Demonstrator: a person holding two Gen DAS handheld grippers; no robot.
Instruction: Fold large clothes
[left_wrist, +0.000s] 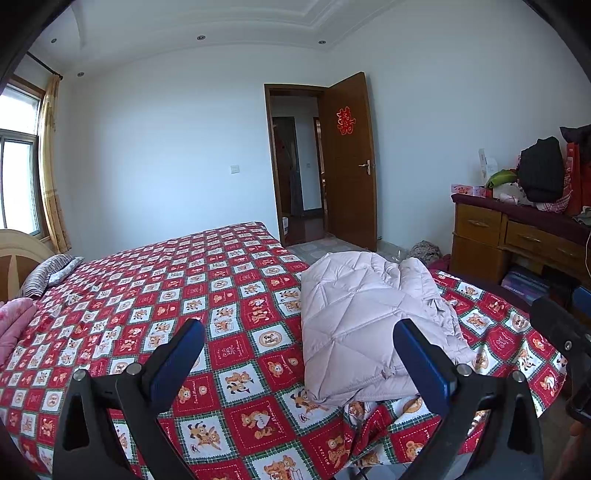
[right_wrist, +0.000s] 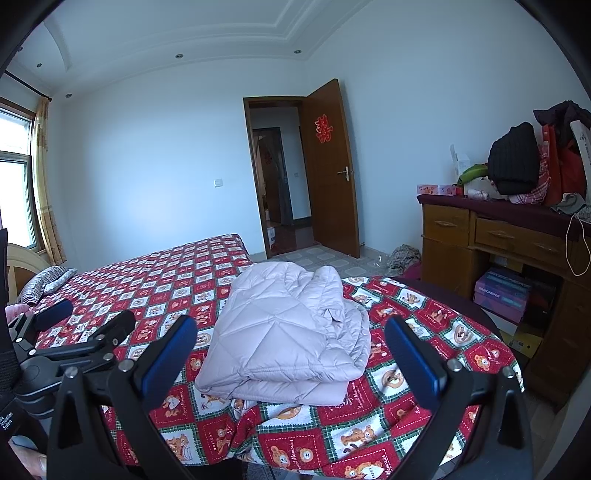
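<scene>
A bedroom with pale walls and an open brown door (left_wrist: 349, 162); most of the floor is taken by a bed (left_wrist: 155, 295) under a red checked cover printed with bears. The pale pink quilted jacket (right_wrist: 291, 332) lies folded in a thick bundle near the foot corner of the bed, resting on the cover. Both tools hang just short of that corner, holding nothing: the left gripper (left_wrist: 299, 365) has its blue fingers (left_wrist: 177, 365) spread wide, and the right gripper (right_wrist: 291, 363) likewise. A cluttered wooden dresser (right_wrist: 498, 236) stands beyond the bed's foot.
</scene>
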